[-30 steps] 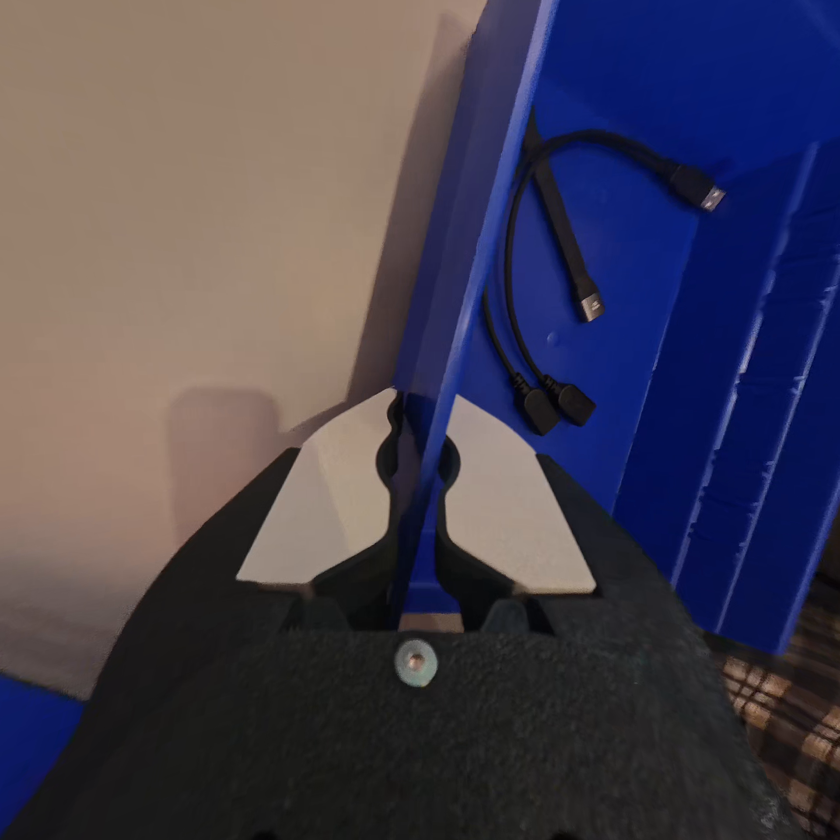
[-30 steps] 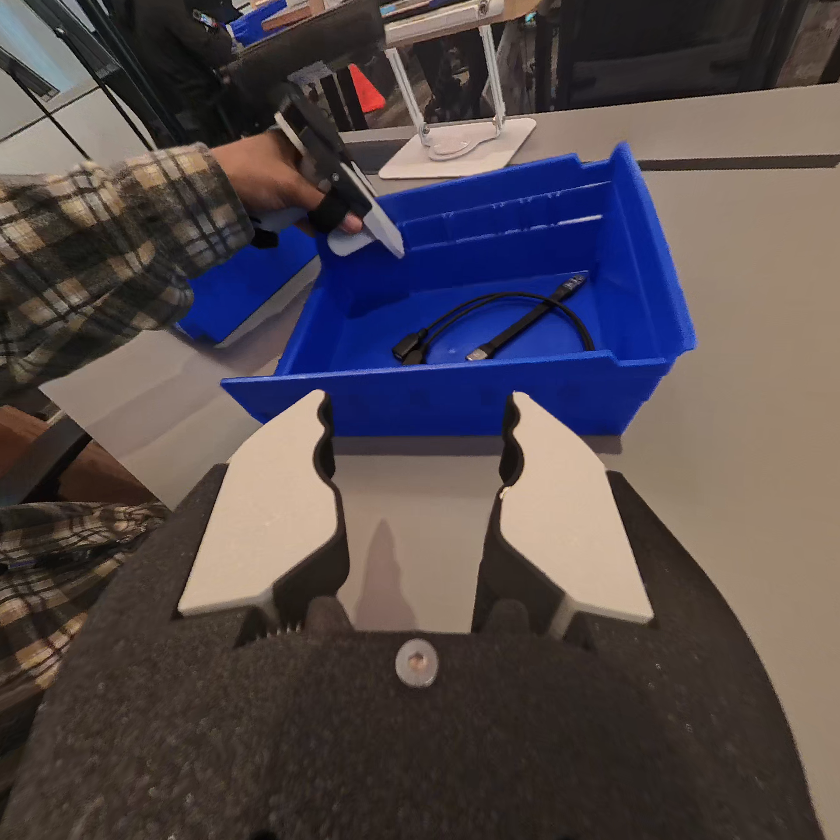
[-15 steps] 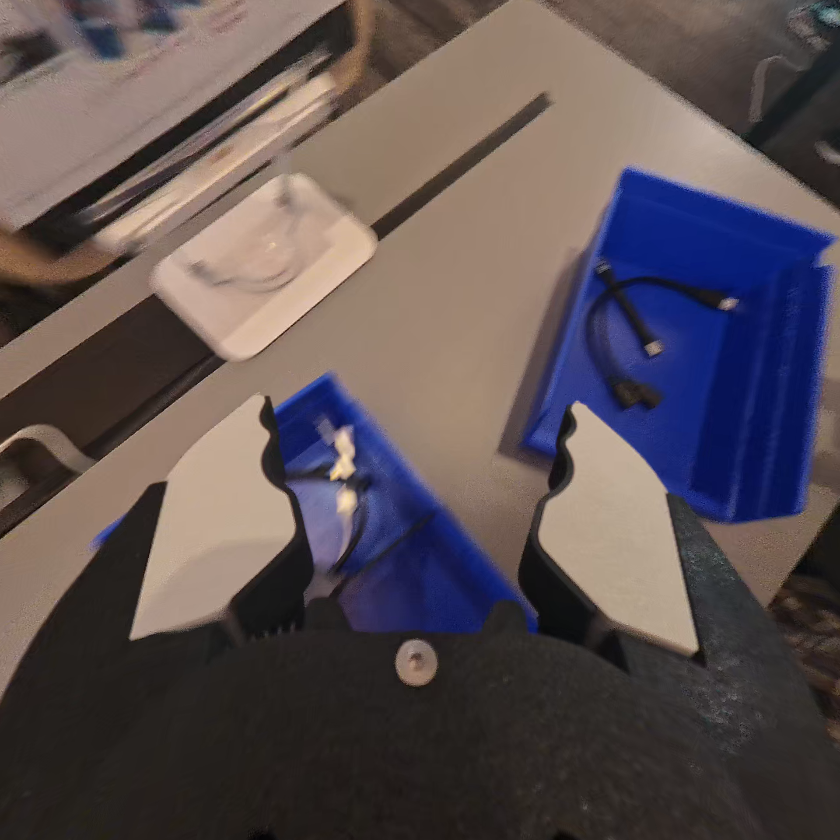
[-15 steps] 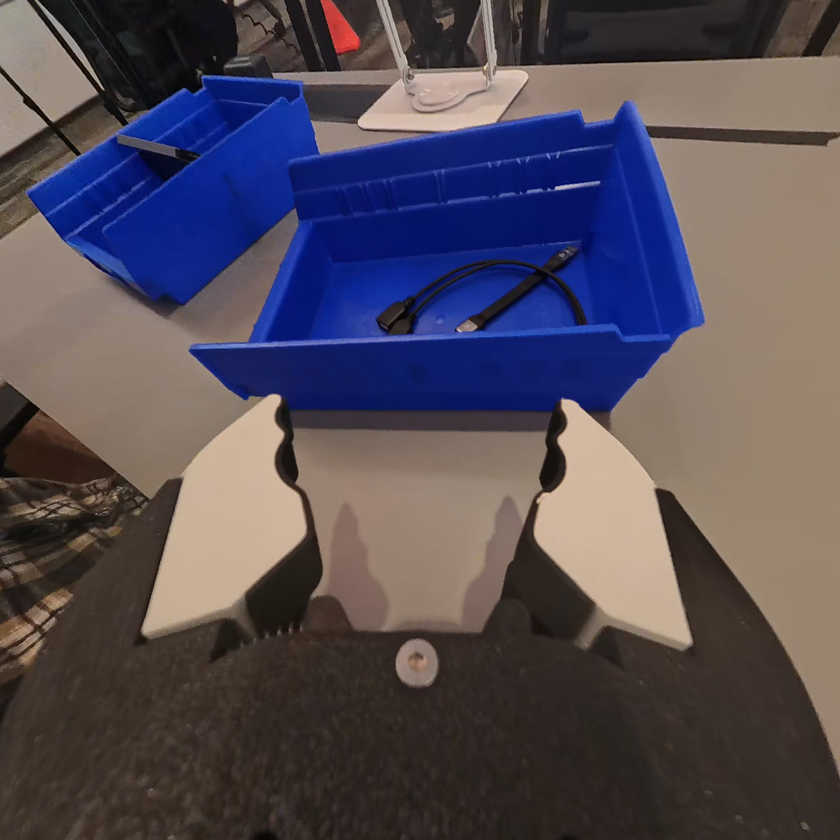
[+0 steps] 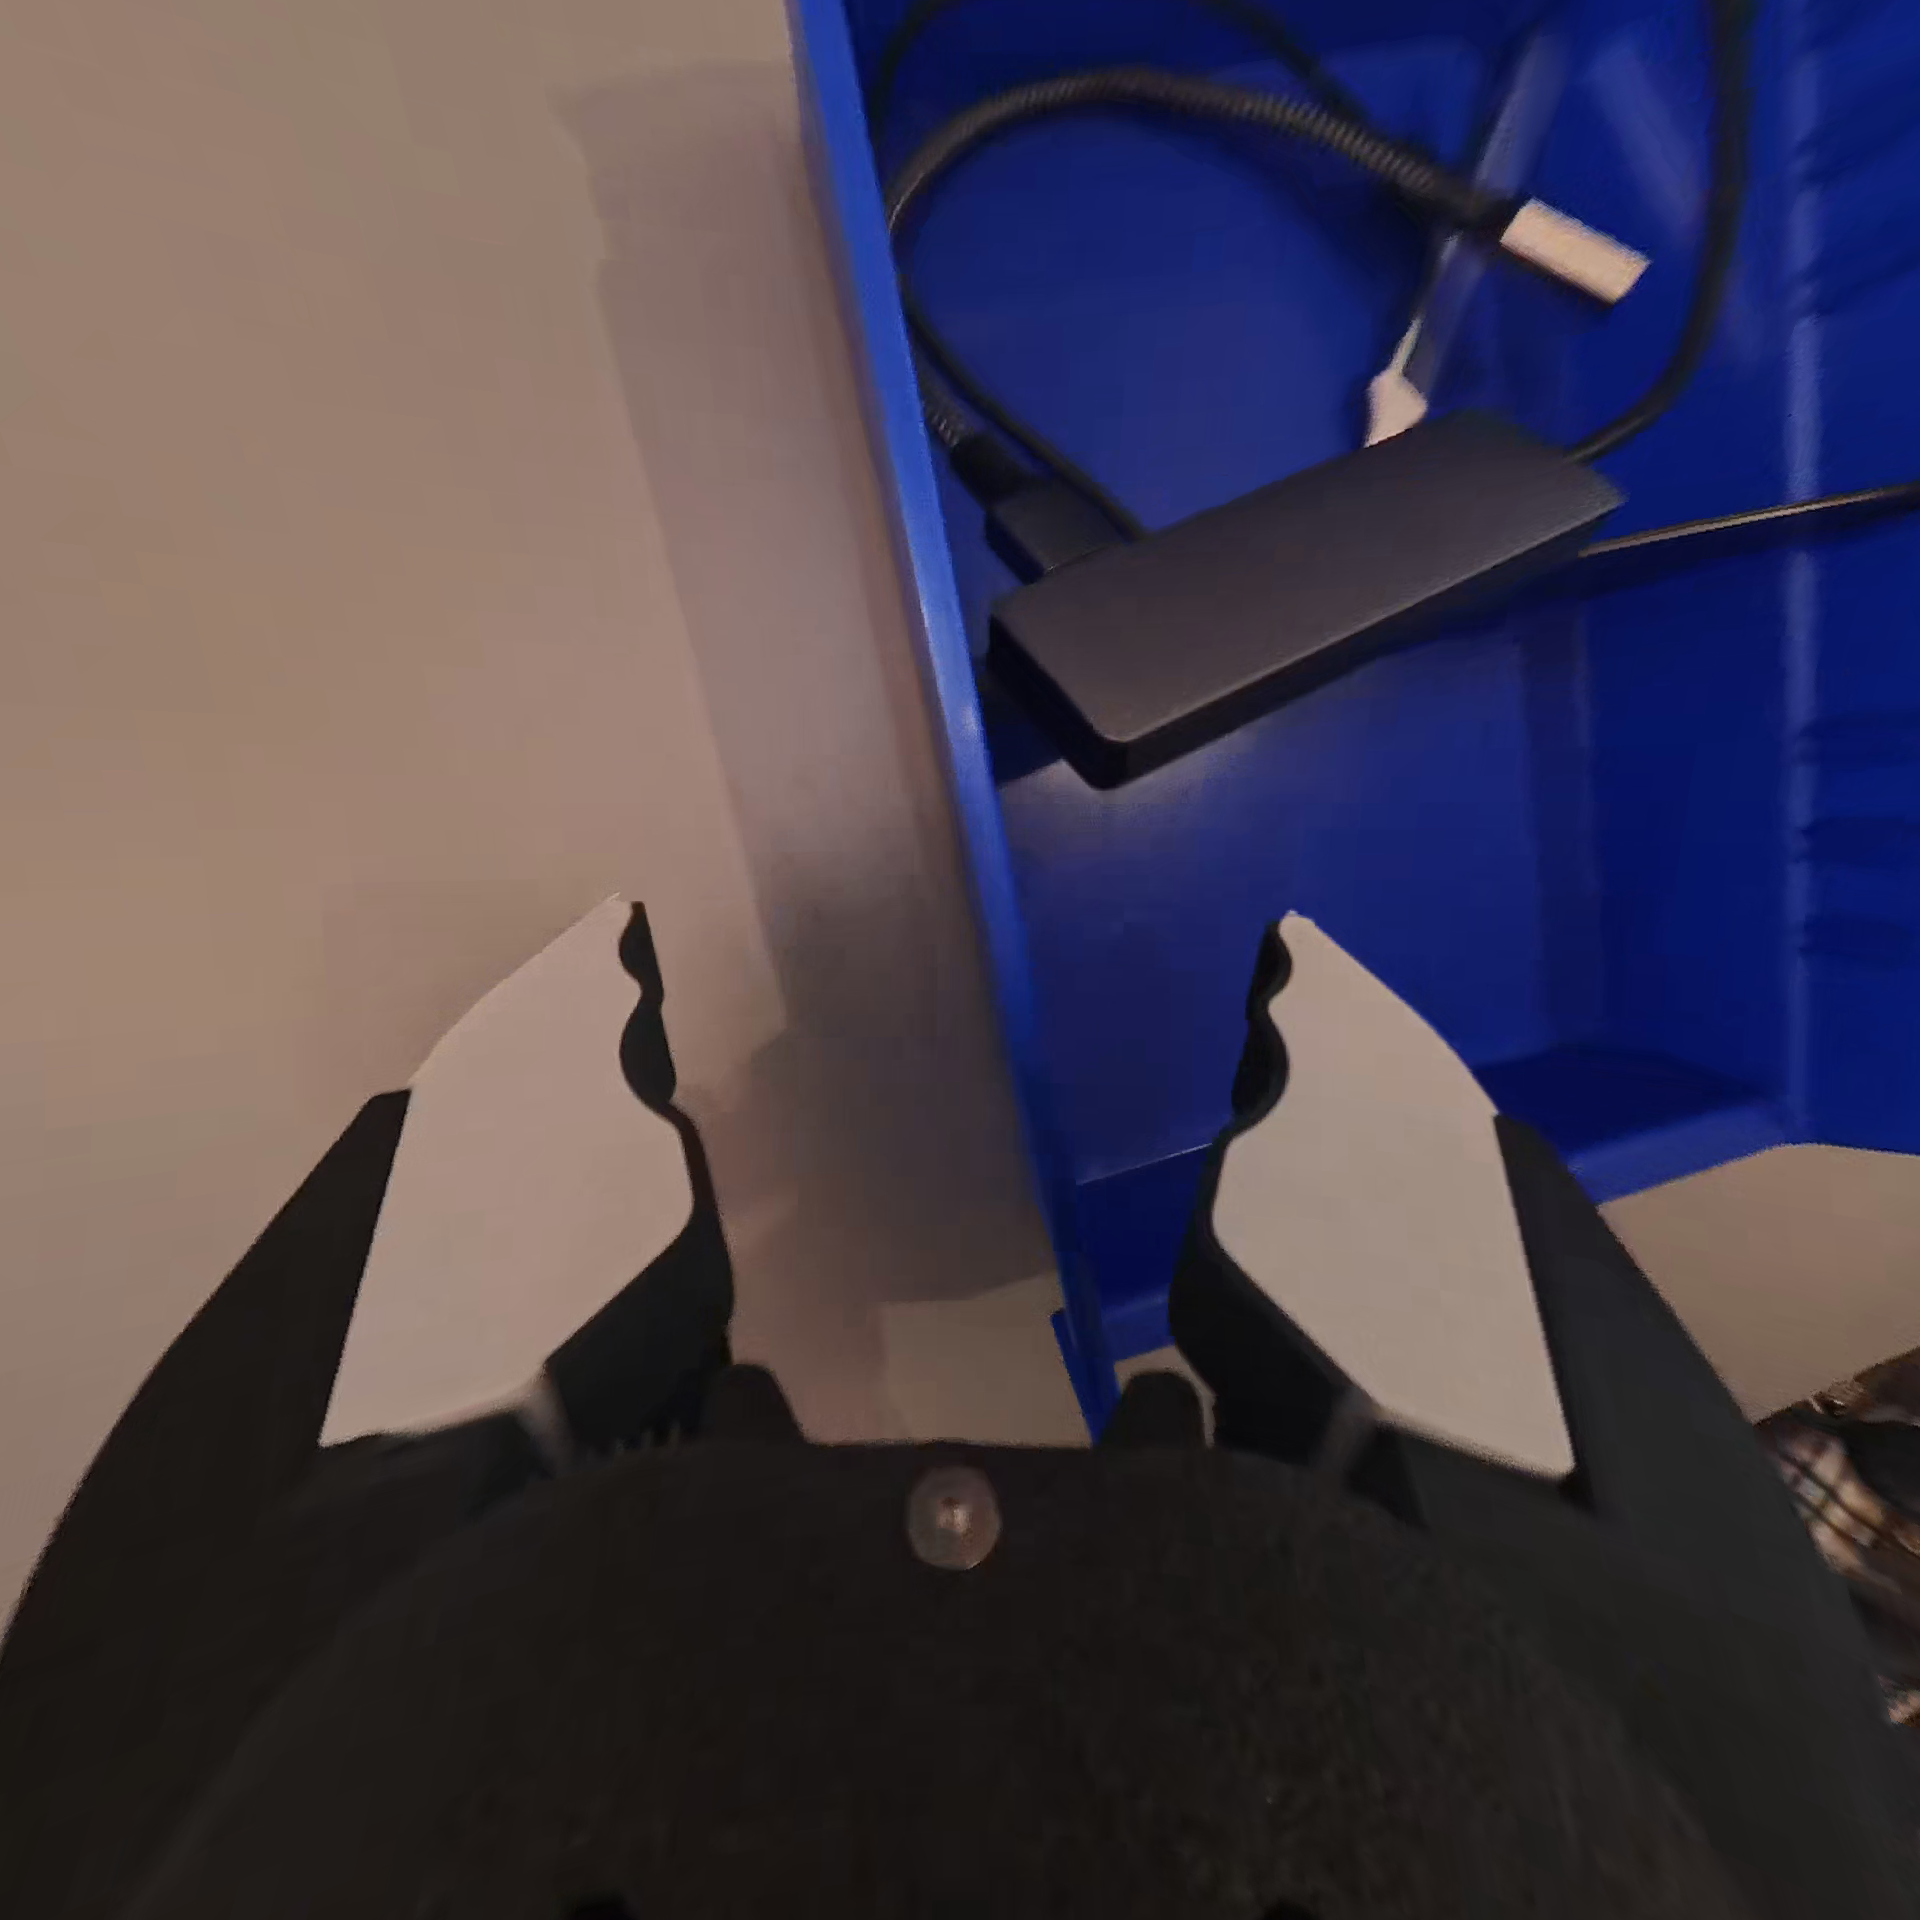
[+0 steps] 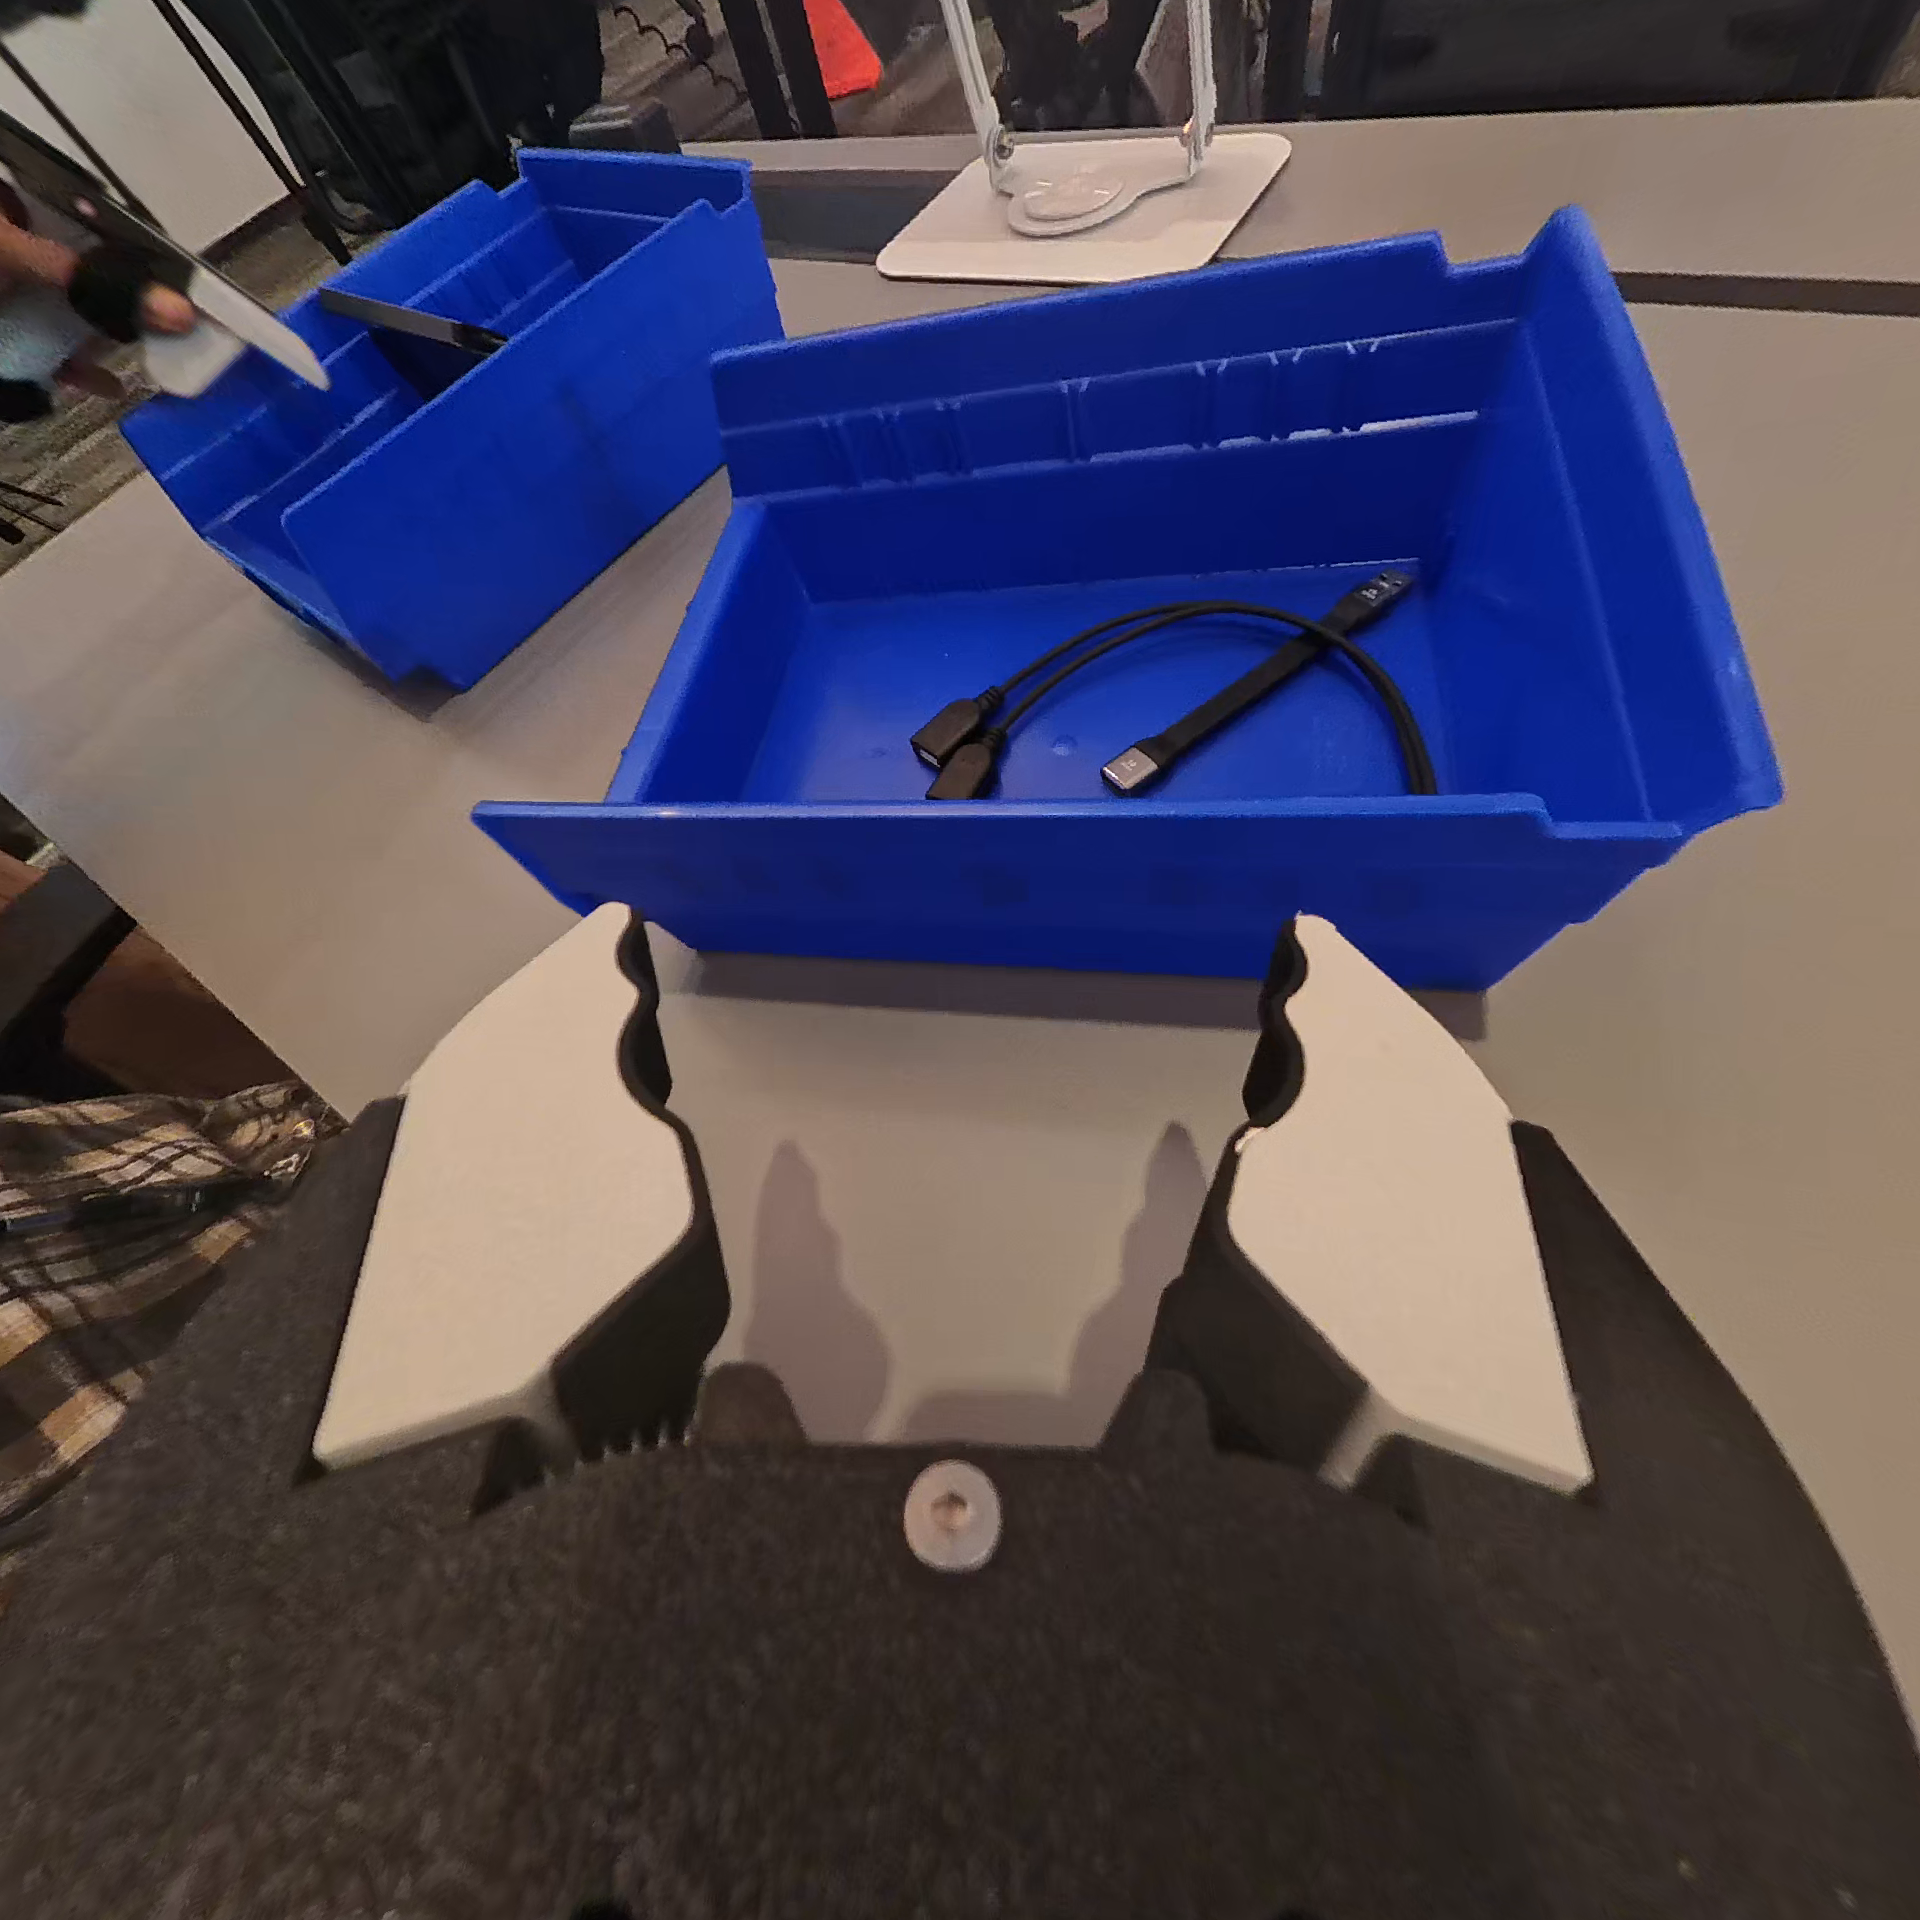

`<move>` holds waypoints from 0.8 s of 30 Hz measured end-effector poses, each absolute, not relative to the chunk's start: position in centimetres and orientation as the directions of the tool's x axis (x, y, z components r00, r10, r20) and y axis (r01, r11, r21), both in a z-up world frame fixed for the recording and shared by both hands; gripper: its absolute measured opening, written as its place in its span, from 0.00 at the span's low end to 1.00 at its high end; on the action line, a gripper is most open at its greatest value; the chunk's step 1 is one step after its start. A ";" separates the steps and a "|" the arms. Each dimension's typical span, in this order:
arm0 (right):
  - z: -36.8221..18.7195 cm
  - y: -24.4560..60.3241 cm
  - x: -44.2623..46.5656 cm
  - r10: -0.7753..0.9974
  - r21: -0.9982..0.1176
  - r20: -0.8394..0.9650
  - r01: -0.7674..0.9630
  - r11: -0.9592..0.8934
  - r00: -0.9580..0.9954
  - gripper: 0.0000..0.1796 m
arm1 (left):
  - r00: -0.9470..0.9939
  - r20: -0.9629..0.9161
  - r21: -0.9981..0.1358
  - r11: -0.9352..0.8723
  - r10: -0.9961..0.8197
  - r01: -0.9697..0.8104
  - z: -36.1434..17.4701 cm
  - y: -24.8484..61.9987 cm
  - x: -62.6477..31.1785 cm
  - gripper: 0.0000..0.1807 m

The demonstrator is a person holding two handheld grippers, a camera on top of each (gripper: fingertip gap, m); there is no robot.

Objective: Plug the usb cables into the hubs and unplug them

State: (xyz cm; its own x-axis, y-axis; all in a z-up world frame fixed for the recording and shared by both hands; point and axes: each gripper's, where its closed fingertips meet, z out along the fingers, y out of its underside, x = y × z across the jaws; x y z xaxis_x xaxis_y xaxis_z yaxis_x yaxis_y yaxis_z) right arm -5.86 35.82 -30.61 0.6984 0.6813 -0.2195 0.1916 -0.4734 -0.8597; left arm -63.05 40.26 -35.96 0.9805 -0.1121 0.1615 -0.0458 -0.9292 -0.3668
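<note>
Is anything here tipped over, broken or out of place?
Nothing looks broken or spilled. The one oddity: the USB hub in the left blue bin rests tilted rather than flat on the floor. The cables lie loosely crossed in the nearer bin.

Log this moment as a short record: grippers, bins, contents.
left gripper: open, straddling the wall of the far bin
right gripper: open, empty, in front of the near bin
far bin contents: dark hub, braided cable
near bin contents: two black usb cables, both loose
table: grey, holds both bins
</note>
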 end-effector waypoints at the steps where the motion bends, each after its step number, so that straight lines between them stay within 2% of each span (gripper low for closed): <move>1: -30.5 35.7 -5.7 0.678 -0.860 -0.217 0.191 -0.473 0.702 0.61 | 0.983 0.144 -0.333 -0.941 -0.115 -0.061 -36.8 40.2 -63.1 0.57; 3: -30.5 35.4 -5.2 0.670 -0.862 -0.214 0.185 -0.472 0.711 0.60 | 0.988 0.094 -0.266 -0.960 -0.123 -0.094 -38.4 39.9 -63.4 0.49; 5: -30.6 35.2 -4.7 0.659 -0.863 -0.221 0.171 -0.476 0.719 0.60 | 0.980 0.135 -0.238 -0.965 -0.145 -0.110 -39.1 39.7 -62.6 0.37; 7: -30.7 35.2 -4.2 0.651 -0.863 -0.229 0.159 -0.480 0.724 0.59 | 0.967 0.192 -0.233 -0.965 -0.168 -0.121 -39.1 39.6 -61.5 0.10; 8: -30.8 35.2 -4.0 0.649 -0.863 -0.233 0.154 -0.481 0.724 0.59 | 0.971 0.166 -0.229 -0.965 -0.170 -0.130 -39.2 39.6 -61.8 0.07; 13: -31.2 35.3 -3.4 0.645 -0.862 -0.247 0.140 -0.487 0.723 0.59 | 0.981 0.172 -0.206 -0.977 -0.090 -0.053 -39.2 38.7 -64.2 0.02; 24: -32.4 35.6 -2.2 0.630 -0.852 -0.277 0.118 -0.511 0.726 0.58 | 0.971 0.150 -0.213 -0.953 0.187 0.217 -38.8 32.3 -75.6 0.02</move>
State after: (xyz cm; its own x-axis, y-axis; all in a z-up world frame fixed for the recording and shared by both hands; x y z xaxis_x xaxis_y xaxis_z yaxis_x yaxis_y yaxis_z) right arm -2.20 35.61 -32.42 0.7259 0.6295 -0.2772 0.1176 -0.5106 -0.8518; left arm -75.57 32.27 -38.82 0.9709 0.1871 0.1496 0.2165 -0.9527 -0.2132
